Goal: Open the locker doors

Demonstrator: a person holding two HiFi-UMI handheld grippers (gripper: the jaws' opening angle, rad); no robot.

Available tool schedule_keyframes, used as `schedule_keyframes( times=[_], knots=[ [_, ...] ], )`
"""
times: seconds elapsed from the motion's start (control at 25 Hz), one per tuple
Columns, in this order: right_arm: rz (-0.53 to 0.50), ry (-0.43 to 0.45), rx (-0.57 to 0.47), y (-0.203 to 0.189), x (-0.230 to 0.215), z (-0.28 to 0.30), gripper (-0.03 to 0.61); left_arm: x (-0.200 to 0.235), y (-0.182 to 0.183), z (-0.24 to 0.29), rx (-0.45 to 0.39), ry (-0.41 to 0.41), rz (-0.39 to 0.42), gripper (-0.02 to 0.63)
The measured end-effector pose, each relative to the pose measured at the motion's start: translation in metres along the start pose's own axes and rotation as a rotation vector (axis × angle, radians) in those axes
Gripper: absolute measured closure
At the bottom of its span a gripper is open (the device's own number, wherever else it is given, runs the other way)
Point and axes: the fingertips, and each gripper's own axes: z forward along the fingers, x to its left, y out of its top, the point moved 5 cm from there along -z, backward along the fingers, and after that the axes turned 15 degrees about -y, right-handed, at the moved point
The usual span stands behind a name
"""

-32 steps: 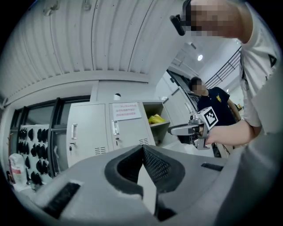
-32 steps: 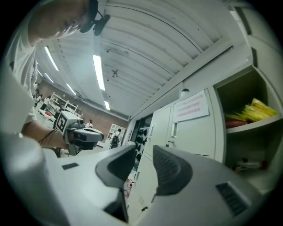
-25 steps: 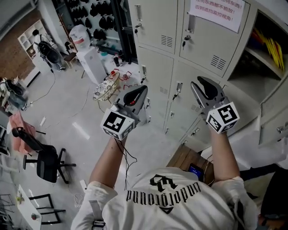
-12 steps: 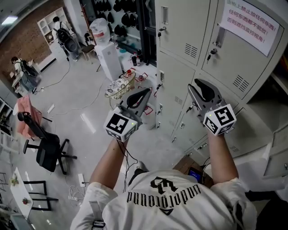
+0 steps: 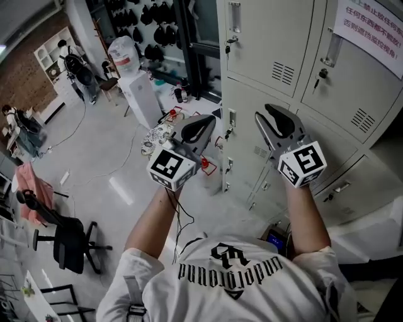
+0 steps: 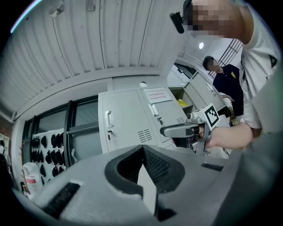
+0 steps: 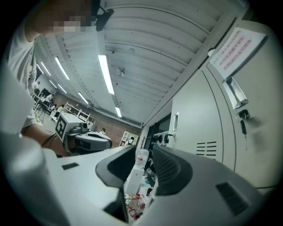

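A bank of grey metal lockers (image 5: 277, 44) fills the top right of the head view, and every door in view is closed. Each door has a recessed handle (image 5: 234, 17) with a key lock under it. A paper notice (image 5: 371, 28) hangs on the upper right door. My left gripper (image 5: 203, 121) is held in the air just left of the bank's end, its jaws shut on nothing (image 6: 142, 149). My right gripper (image 5: 267, 114) hovers in front of a lower door, open and empty (image 7: 141, 152). Neither touches a door.
A water dispenser (image 5: 141, 94) stands on the floor left of the lockers. Near it are a patterned basket (image 5: 154, 135), red wire pieces (image 5: 208, 165) and loose cables. An office chair (image 5: 66, 242) is at the lower left. A person in dark clothes (image 6: 221, 84) stands beside an open compartment.
The head view has slid left along the locker bank, and the open shelved compartment at the right has gone out of it. Both grippers travelled with it, now before the left end doors.
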Motion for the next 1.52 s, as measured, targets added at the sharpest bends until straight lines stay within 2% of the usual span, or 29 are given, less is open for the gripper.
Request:
schedule_keyframes(
  times=[0.2,0.4,0.56,0.8,1.16,1.52],
  knots=[
    [-0.034,-0.081,0.003,-0.006,0.015,0.059,0.448,0.056,-0.019,-0.01,-0.013,-0.092,0.04,0.606],
    [-0.066,-0.163,0.022,-0.005,0.025,0.114,0.446,0.106,-0.028,-0.024,-0.058,-0.143,0.05,0.606],
    [-0.079,-0.21,0.055,-0.001,0.018,0.149,0.44,0.135,-0.025,-0.024,-0.101,-0.186,0.055,0.606],
    [-0.125,-0.326,0.061,0.015,-0.003,0.19,0.436,0.176,-0.016,-0.011,-0.16,-0.252,0.073,0.606],
    [-0.197,-0.446,0.134,0.014,-0.025,0.234,0.414,0.201,-0.013,0.006,-0.213,-0.327,0.065,0.606],
    [-0.229,-0.5,0.208,0.005,-0.035,0.26,0.416,0.205,-0.009,0.018,-0.248,-0.365,0.063,0.606]
  ],
)
